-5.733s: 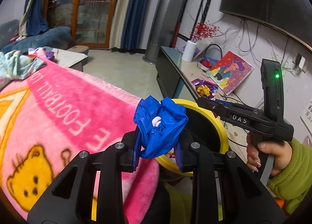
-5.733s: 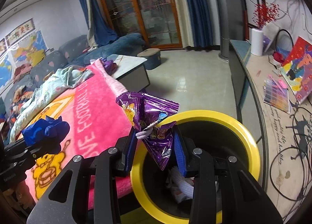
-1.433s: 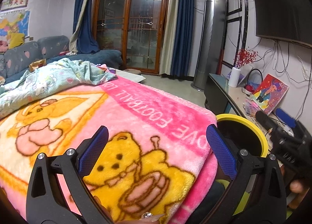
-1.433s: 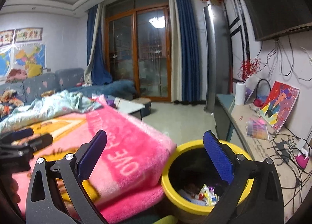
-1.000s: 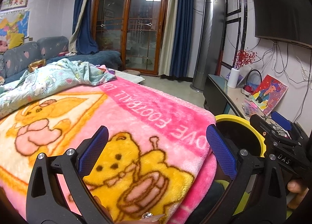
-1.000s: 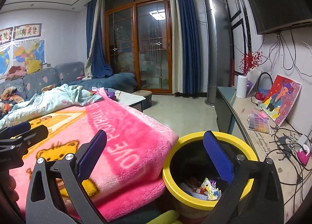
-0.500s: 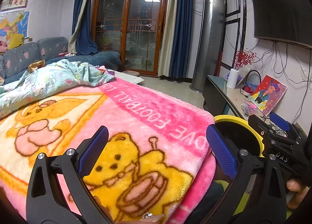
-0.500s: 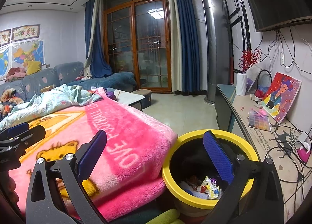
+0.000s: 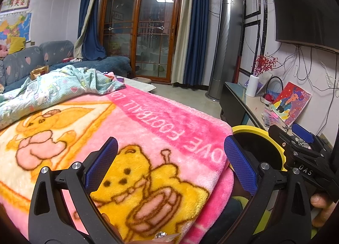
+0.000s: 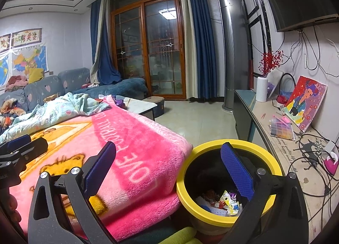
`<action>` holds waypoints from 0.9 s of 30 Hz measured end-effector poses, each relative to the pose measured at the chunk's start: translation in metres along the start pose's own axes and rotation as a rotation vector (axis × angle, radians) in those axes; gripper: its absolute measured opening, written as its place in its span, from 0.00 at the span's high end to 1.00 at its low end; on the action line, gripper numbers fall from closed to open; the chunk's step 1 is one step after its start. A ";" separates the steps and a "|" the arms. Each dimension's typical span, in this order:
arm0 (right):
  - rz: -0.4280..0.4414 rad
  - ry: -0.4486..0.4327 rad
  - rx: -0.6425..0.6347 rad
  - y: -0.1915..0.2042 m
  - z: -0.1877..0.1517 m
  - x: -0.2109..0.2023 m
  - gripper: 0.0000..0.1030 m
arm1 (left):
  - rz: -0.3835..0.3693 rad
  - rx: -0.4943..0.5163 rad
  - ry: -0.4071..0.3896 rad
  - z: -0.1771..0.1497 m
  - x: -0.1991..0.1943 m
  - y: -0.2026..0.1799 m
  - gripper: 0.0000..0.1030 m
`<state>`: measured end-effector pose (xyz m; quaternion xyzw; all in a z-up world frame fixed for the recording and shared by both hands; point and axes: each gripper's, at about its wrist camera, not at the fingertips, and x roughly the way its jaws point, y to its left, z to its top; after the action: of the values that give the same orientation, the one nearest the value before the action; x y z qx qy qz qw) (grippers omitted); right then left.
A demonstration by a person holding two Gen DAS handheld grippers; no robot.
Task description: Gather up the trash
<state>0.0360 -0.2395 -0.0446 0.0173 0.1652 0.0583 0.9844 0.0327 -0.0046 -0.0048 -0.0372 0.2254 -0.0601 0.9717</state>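
A yellow trash bin (image 10: 198, 209) with a black inside stands at the right of the pink blanket (image 10: 135, 144). Crumpled wrappers (image 10: 224, 202) lie at its bottom. My right gripper (image 10: 168, 169) is open and empty, held above the bin's left rim. My left gripper (image 9: 169, 162) is open and empty over the pink blanket (image 9: 148, 129). The bin's rim (image 9: 252, 129) shows at the right in the left wrist view, behind the right gripper's body (image 9: 305, 159). The left gripper's body (image 10: 19, 150) shows at the left in the right wrist view.
A light blue quilt (image 10: 57, 110) lies on the far end of the blanket. A long low cabinet (image 10: 281, 144) at the right carries a painting (image 10: 305, 104), a white vase (image 10: 261, 89) and cables. A sofa (image 10: 70, 84) and a small table (image 10: 142, 106) stand beyond.
Both grippers held trash over the bin 5.7 s ago; both are open and empty now and have drawn back. Over the last second they barely moved.
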 end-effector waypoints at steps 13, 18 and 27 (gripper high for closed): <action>-0.001 0.000 0.000 0.001 0.000 0.000 0.06 | 0.000 0.000 0.001 -0.001 0.000 0.000 0.11; -0.002 0.001 0.002 0.001 0.000 0.000 0.06 | 0.001 0.000 0.000 -0.001 0.000 -0.001 0.11; 0.004 -0.001 -0.002 0.001 0.000 0.000 0.06 | 0.008 0.001 0.011 0.000 0.000 -0.004 0.11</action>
<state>0.0357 -0.2387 -0.0447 0.0168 0.1646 0.0605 0.9844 0.0325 -0.0084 -0.0045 -0.0357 0.2309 -0.0567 0.9707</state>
